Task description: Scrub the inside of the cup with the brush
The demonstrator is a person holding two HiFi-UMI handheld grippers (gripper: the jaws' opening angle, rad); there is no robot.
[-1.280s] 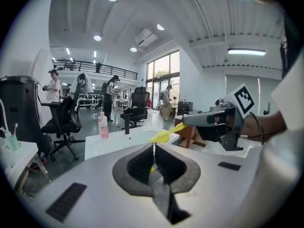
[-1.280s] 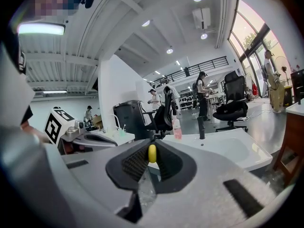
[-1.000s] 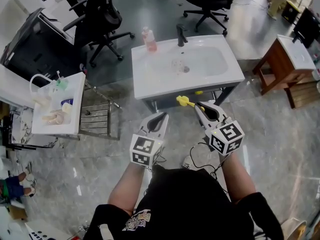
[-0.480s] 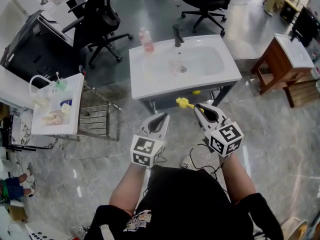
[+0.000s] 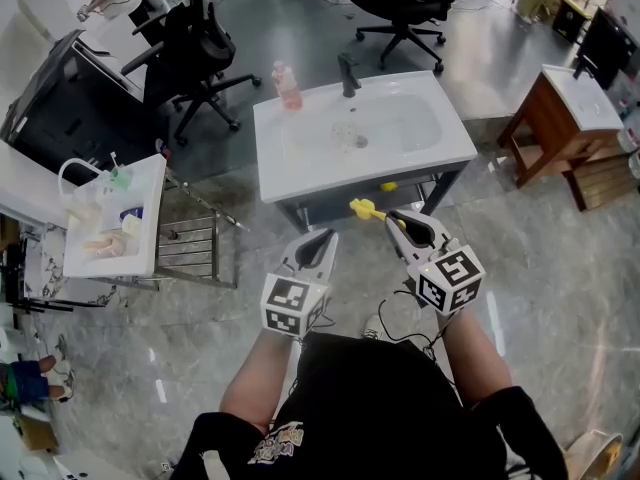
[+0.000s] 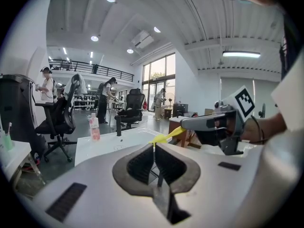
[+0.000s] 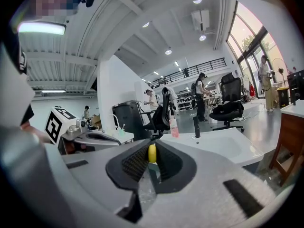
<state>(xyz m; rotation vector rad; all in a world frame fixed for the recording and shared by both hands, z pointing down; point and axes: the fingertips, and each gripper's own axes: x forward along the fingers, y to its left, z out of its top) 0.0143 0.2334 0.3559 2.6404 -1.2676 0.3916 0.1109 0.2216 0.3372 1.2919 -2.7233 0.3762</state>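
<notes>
In the head view a white sink point(image 5: 300, 168) stands ahead of me, with a faint clear cup point(image 5: 349, 132) lying in its basin. My right gripper point(image 5: 396, 218) is shut on the handle of a yellow brush point(image 5: 364, 207), whose head points left toward the sink's front edge. The right gripper view shows the yellow handle point(image 7: 152, 153) pinched between the pads. My left gripper point(image 5: 322, 240) hangs beside it, shut with nothing in it, short of the sink. From the left gripper view I see the brush point(image 6: 166, 136) and the right gripper point(image 6: 182, 126) holding it.
A pink bottle point(image 5: 288, 85) and a dark faucet point(image 5: 347, 72) stand on the sink's back edge. At the left are a white side table point(image 5: 150, 223) with toiletries and a metal rack point(image 5: 195, 243). Office chairs point(image 5: 200, 43) stand behind; a wooden stand point(image 5: 555, 118) is at the right.
The sink has drifted slightly left and up in the head view. Both grippers keep the same pose, the brush still in the right one.
</notes>
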